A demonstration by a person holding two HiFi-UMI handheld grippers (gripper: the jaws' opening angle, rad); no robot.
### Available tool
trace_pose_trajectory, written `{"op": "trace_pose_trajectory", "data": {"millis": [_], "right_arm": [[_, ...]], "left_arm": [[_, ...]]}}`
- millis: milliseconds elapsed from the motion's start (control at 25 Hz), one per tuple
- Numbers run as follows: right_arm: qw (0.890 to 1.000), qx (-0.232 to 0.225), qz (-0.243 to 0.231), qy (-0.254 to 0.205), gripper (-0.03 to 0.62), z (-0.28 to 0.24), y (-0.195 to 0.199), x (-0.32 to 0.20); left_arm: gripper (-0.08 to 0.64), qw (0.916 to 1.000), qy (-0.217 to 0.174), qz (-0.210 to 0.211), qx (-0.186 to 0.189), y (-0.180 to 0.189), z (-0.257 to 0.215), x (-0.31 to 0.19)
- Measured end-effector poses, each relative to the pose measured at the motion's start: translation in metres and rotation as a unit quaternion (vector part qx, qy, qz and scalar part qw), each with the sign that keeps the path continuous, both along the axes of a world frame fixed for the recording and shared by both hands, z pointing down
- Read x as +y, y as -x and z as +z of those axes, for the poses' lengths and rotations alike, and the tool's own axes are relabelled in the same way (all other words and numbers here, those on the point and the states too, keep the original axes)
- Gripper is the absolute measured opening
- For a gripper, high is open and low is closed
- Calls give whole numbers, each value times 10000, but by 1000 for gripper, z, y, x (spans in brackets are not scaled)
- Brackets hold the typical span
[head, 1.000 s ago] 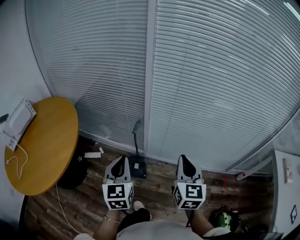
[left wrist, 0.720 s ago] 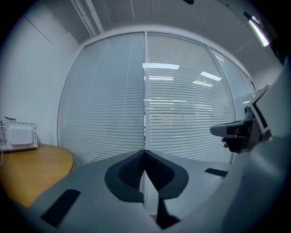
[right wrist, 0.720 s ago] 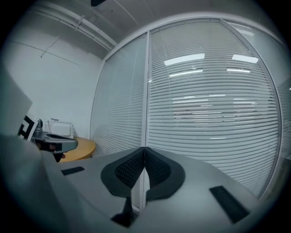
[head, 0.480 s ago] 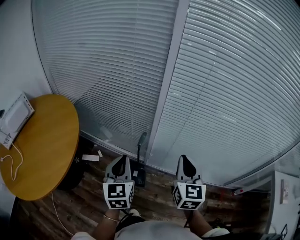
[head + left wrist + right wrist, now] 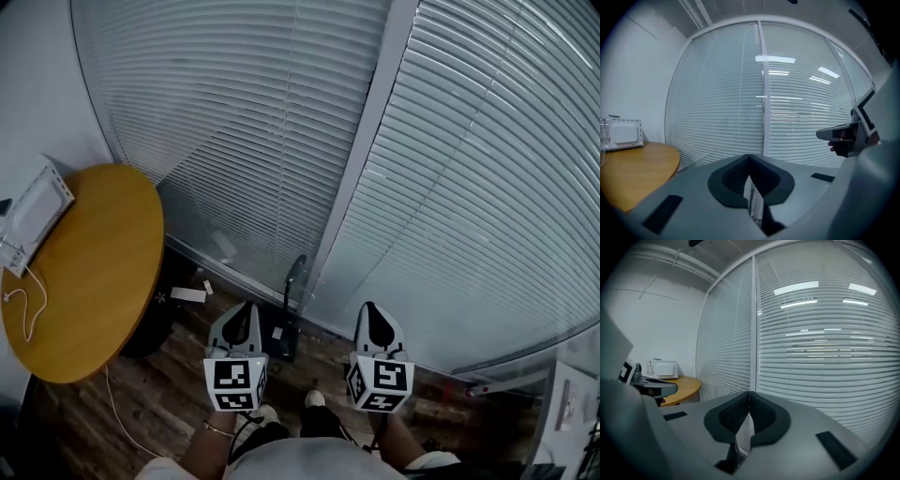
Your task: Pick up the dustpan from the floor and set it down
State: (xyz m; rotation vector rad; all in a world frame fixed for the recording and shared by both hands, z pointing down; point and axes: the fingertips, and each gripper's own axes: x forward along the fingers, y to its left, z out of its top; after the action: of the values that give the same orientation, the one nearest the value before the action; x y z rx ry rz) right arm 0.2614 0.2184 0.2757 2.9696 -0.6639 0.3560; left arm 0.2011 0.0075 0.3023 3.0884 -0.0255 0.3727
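While upright, dustpan (image 5: 285, 341) bears label (image 5: 277, 332).

**Colours: pale blinds, orange table, dark floor**

I see the blinds (image 5: 234, 122) in pale grey-white, with fine horizontal stripes all over. The frame post (image 5: 367, 159) is plain pale grey. The wall (image 5: 37, 84) is flat off-white. The table (image 5: 103, 272) is warm orange-yellow with a plain top, and the box (image 5: 36, 214) on it is white. The floor (image 5: 169, 403) is dark brown with a plank grain pattern. The dustpan (image 5: 282, 339) is black and its handle (image 5: 294, 274) is grey. The paper scrap (image 5: 187, 294) is white. I read the left gripper (image 5: 247, 314) and right gripper (image 5: 371, 314) as light grey shells with black textured pads. Each cube carries black-and-white square markers.
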Motion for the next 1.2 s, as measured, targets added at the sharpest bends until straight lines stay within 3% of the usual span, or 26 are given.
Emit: {"op": "trace_pose_trajectory", "data": {"millis": [280,520,840,1200], "right_arm": [[9972,-249,-701,-8,32,17,-16,-18],[9942,-463,-968,-36,32,26,-32,-22],[9899,-768,-1190,53,32,59,-25,-24],[9822,-1314,-1270,438,32,129,-9,-35]], "left_arm": [[17,9979,62,-620,-164,9,11,-1],[17,9943,72,-1028,-262,9,13,-5],[17,9903,81,-1304,-476,27,37,-4],[17,9835,425,-1483,-943,48,107,-15]]}}
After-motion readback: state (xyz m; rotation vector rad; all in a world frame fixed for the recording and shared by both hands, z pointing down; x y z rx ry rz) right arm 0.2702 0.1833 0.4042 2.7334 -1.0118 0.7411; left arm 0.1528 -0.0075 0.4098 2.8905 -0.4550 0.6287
